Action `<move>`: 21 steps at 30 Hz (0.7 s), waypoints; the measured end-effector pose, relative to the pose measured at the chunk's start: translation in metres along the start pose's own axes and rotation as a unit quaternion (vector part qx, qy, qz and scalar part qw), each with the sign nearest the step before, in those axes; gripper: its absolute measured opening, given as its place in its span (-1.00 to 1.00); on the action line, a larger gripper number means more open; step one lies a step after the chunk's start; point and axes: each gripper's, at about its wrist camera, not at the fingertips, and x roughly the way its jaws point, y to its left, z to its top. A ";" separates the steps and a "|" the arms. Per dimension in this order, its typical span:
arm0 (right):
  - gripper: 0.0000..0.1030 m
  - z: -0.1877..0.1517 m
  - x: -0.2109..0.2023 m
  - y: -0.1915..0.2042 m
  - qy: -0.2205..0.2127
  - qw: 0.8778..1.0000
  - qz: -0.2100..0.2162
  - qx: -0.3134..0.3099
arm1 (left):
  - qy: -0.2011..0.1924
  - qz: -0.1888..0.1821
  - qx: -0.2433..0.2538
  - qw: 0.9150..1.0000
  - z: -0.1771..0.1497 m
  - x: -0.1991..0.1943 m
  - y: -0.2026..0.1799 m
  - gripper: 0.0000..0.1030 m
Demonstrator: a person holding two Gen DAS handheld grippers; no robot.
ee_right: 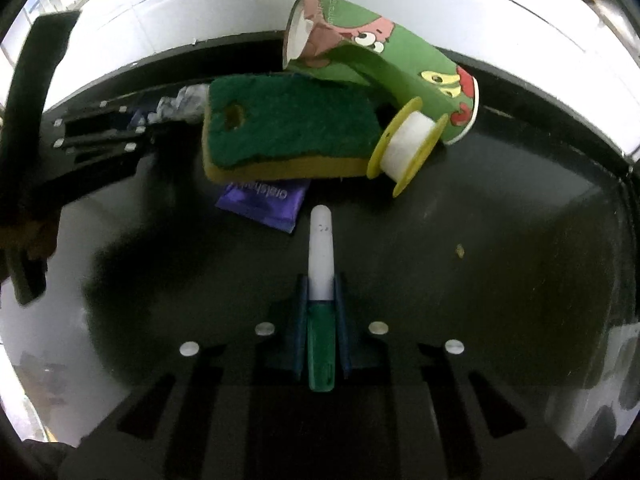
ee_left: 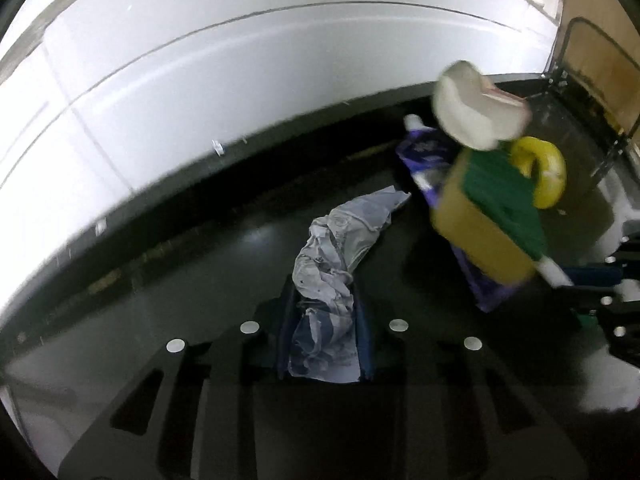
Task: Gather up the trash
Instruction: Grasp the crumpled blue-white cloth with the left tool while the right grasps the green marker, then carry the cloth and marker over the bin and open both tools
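Note:
My left gripper [ee_left: 324, 300] is shut on a crumpled grey paper wrapper [ee_left: 340, 248] and holds it over the black bin floor [ee_left: 200, 264]. My right gripper [ee_right: 321, 280] is shut on a green-and-white marker [ee_right: 320, 272] that points forward. Ahead lies a pile: a yellow sponge with a green scouring face [ee_right: 288, 132], a crushed green cartoon paper cup [ee_right: 384, 60], a yellow spool of white tape [ee_right: 408, 144] and a purple wrapper [ee_right: 264, 200] under the sponge. The same pile shows in the left wrist view: sponge [ee_left: 488, 224], cup [ee_left: 476, 104], spool [ee_left: 544, 168], purple wrapper [ee_left: 424, 152].
The bin's white wall [ee_left: 200, 92] curves behind the pile. The right gripper [ee_left: 616, 300] enters the left view at the right edge. The left gripper [ee_right: 92, 136] shows at the left of the right view. A small crumb [ee_right: 460, 251] lies on the dark floor.

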 end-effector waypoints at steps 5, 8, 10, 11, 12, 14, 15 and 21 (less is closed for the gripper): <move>-0.73 -0.011 -0.030 0.006 -0.018 1.000 0.006 -0.011 | -0.003 0.017 -0.028 0.999 -0.023 -0.041 -0.016 -0.50; -0.73 -0.021 -0.053 0.010 -0.034 0.999 0.010 -0.022 | -0.004 0.034 -0.058 0.998 -0.048 -0.077 -0.027 -0.50; -0.73 -0.031 -0.072 0.013 -0.047 0.998 0.017 -0.026 | -0.005 0.042 -0.084 0.996 -0.067 -0.105 -0.039 -0.50; -0.73 -0.037 -0.081 0.014 -0.050 0.998 0.024 -0.024 | -0.004 0.045 -0.094 0.995 -0.076 -0.115 -0.044 -0.50; -0.73 -0.042 -0.086 0.013 -0.053 0.998 0.029 -0.021 | -0.003 0.049 -0.102 0.994 -0.087 -0.124 -0.050 -0.50; -0.73 -0.054 -0.102 0.010 -0.056 0.997 0.040 -0.019 | 0.002 0.054 -0.119 0.991 -0.113 -0.144 -0.064 -0.50; -0.73 -0.063 -0.110 0.013 -0.059 0.997 0.042 -0.022 | 0.003 0.054 -0.126 0.991 -0.128 -0.153 -0.070 -0.50; -0.73 -0.088 -0.132 0.020 -0.063 0.996 0.051 -0.024 | 0.013 0.056 -0.145 0.988 -0.179 -0.188 -0.083 -0.50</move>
